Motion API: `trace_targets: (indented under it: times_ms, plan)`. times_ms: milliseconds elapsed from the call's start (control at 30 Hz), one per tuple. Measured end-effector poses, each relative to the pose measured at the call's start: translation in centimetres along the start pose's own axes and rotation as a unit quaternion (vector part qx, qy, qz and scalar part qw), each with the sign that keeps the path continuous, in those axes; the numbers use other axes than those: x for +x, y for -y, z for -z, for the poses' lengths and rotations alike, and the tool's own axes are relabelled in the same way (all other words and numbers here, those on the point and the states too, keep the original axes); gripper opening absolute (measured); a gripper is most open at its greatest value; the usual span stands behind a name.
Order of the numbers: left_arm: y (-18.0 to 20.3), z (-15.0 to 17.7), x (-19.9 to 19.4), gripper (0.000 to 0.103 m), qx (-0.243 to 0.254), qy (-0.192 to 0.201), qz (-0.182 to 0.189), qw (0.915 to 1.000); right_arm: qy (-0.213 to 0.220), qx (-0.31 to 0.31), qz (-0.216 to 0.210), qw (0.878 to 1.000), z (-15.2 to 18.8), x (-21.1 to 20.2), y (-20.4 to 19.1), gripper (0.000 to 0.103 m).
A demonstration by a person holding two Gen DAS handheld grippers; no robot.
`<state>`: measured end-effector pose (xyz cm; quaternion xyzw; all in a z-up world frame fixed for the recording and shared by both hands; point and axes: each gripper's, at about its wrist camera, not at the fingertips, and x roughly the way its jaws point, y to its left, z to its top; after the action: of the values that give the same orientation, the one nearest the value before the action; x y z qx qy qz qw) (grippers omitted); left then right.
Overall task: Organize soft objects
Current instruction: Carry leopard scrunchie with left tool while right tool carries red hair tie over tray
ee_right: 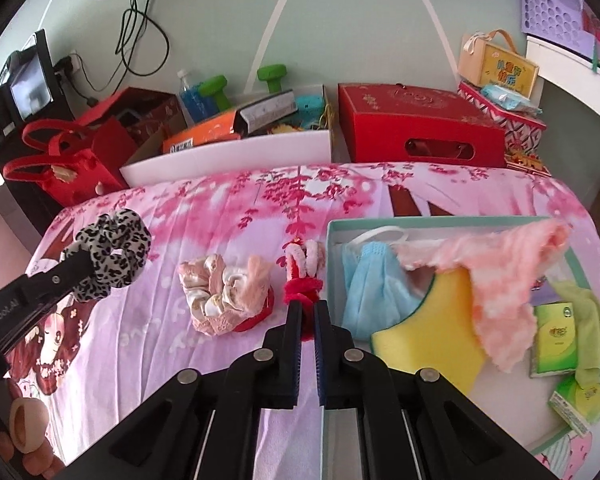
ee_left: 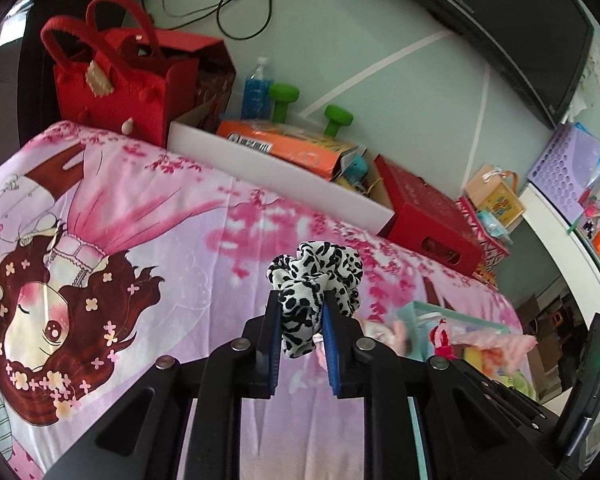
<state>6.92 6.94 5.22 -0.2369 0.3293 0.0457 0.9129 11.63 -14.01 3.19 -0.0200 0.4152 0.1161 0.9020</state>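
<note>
My left gripper [ee_left: 302, 300] is shut on a black-and-white spotted scrunchie [ee_left: 320, 268], held up over the pink cartoon bedsheet [ee_left: 160, 240]. The right wrist view shows that scrunchie [ee_right: 112, 248] at the left, clear of the sheet. My right gripper [ee_right: 307, 306] is shut on a red fuzzy hair tie [ee_right: 302, 286] with white-and-pink bunny ears. Just to its left on the sheet lies a heap of pink and cream scrunchies [ee_right: 220, 292]. To the right is a teal-rimmed box [ee_right: 420, 220] holding a blue face mask [ee_right: 372, 284], a yellow sponge [ee_right: 432, 332] and a pink fluffy cloth [ee_right: 500, 280].
Green tissue packs [ee_right: 554, 340] and a green cloth [ee_right: 588, 312] also lie in the box. Along the far edge of the bed stand a red felt bag [ee_right: 72, 164], a white box [ee_right: 228, 156] of packets and a red gift box [ee_right: 420, 128].
</note>
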Motion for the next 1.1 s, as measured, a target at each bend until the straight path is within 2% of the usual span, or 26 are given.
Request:
trace_targets:
  times_ms: [433,800,1100]
  plan:
    - [3.0,0.4,-2.2,0.019,0.029,0.012,0.025,0.9992,0.029,0.009,0.003,1.0,0.0,-3.3,1.1,0.006]
    - [6.7,1.6,-1.7,0.019,0.064,-0.017,0.057,0.9962,0.048,0.033,0.018,0.998,0.2,-6.0,3.9,0.006]
    - [11.4,3.7,-0.9,0.019,0.112,-0.052,0.096,0.9877,0.08,0.066,0.041,0.994,0.3,-9.4,7.3,0.006]
